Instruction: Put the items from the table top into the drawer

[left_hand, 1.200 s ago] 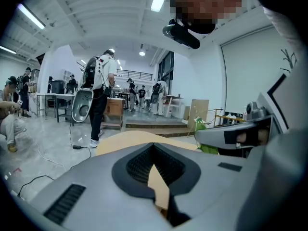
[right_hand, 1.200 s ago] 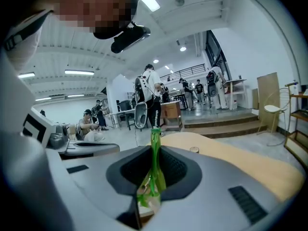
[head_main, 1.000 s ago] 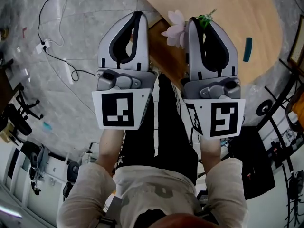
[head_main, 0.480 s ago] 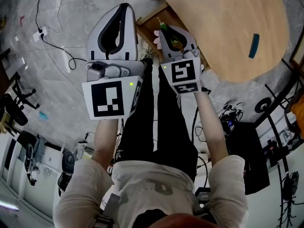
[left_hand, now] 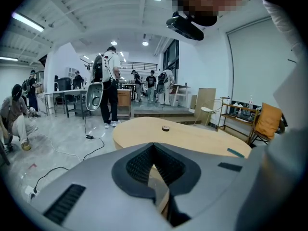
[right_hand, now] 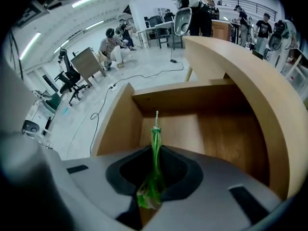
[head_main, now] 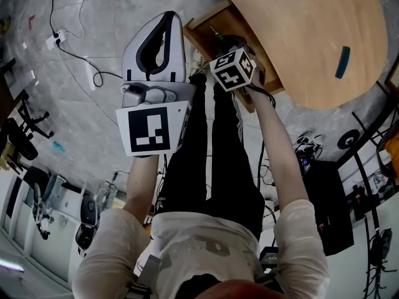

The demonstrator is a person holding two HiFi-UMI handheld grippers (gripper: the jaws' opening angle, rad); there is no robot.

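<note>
Both claws closed: right claw (right_hand: 155, 150) on a green stem (right_hand: 155, 136) over the drawer (right_hand: 219, 138), left claw (left_hand: 154, 146) empty.

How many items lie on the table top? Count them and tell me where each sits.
2. A small round item lies near the table's middle; a teal strip lies near its edge, rightward in the left gripper view. More may be hidden.

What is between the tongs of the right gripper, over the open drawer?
In the right gripper view, a green stem is pinched between the right gripper's tongs, its tip pointing into the wooden drawer.
</note>
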